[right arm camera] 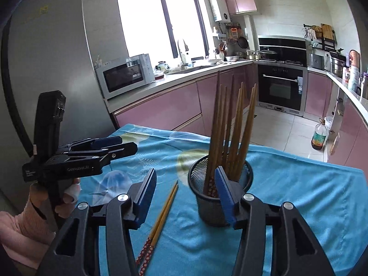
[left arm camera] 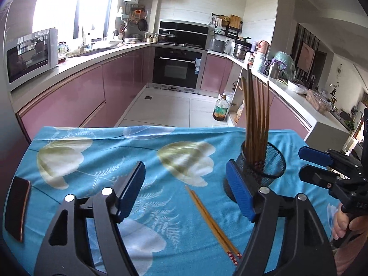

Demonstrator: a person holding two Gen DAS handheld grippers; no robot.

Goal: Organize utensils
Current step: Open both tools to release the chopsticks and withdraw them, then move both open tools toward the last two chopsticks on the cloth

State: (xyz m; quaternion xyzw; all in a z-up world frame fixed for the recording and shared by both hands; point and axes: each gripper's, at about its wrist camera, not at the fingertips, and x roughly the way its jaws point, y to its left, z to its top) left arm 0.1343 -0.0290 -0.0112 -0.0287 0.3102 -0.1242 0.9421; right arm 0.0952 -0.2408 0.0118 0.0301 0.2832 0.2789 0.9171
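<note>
A black mesh holder (left arm camera: pixel 264 168) stands on the blue floral tablecloth (left arm camera: pixel 96 151) with several brown chopsticks (left arm camera: pixel 255 115) upright in it. It also shows in the right wrist view (right arm camera: pixel 218 195), with its chopsticks (right arm camera: pixel 230 126). A loose pair of chopsticks (left arm camera: pixel 212 223) with red patterned ends lies flat on the cloth; it shows in the right wrist view too (right arm camera: pixel 161 218). My left gripper (left arm camera: pixel 185 191) is open and empty above that pair. My right gripper (right arm camera: pixel 186 197) is open and empty, its right finger in front of the holder.
A dark flat object (left arm camera: pixel 17 209) lies at the cloth's left edge. Behind the table are pink kitchen cabinets (left arm camera: pixel 69 96), a microwave (left arm camera: pixel 27 57), an oven (left arm camera: pixel 177 69) and an oil bottle (left arm camera: pixel 222 108) on the floor. The right gripper shows at the left view's right edge (left arm camera: pixel 322 163).
</note>
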